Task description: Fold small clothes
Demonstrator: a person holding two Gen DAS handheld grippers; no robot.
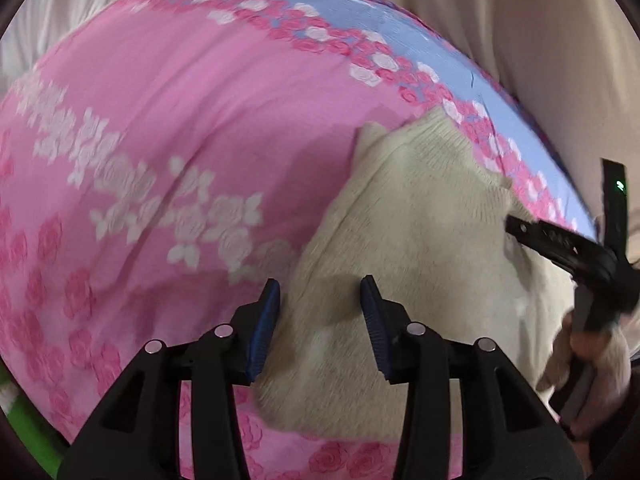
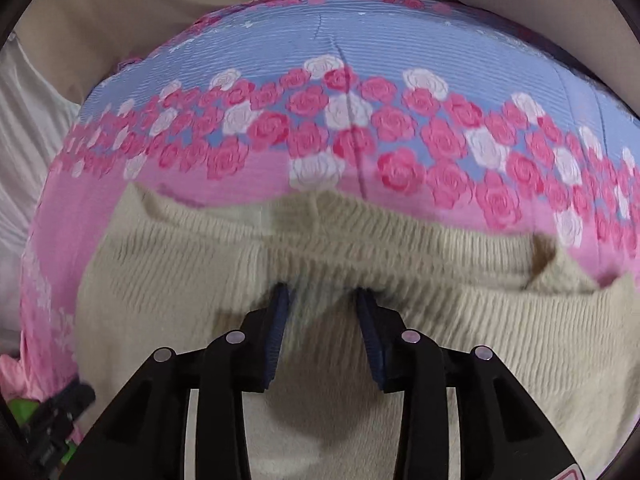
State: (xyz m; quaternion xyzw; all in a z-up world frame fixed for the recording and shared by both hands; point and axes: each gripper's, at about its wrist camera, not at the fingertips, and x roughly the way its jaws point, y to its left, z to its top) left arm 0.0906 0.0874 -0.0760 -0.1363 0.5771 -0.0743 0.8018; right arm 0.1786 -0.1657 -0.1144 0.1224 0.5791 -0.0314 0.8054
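Right now a cream knitted garment (image 1: 420, 240) lies spread on a bed cover (image 1: 160, 120) printed with roses, pink over most of it and pale blue along the far band. In the left wrist view the left gripper (image 1: 320, 304) hangs low over the garment's near-left edge, its blue-padded fingers (image 1: 266, 328) standing apart with only knit and a shadow in the gap; nothing is pinched between them. One pad sits about over the line where cream meets pink, the other over the cloth itself. At the right edge of that view the right gripper (image 1: 560, 244) shows as a blurred black frame reaching onto the garment's right side, with a hand (image 1: 588, 352) behind it.

In the right wrist view the right gripper (image 2: 322, 300) points straight into the knit (image 2: 400, 280). Its pads (image 2: 276, 344) are apart, and their tips sink into a ribbed fold of the fabric, so whether any cloth is caught at the very tips I cannot tell. The left gripper's dark frame (image 2: 60, 420) sits blurred at the bottom left corner.

Beyond the cover hang beige and white draped cloths (image 2: 120, 12). A strip of green (image 1: 24, 420) shows at the lower left.

Seen from the left wrist, the garment's long axis runs from near right up toward the far blue band, ending in a folded ribbed edge with a peaked corner (image 1: 372, 136). From the right wrist, that ribbed edge (image 2: 400, 232) runs across the frame, left to right.
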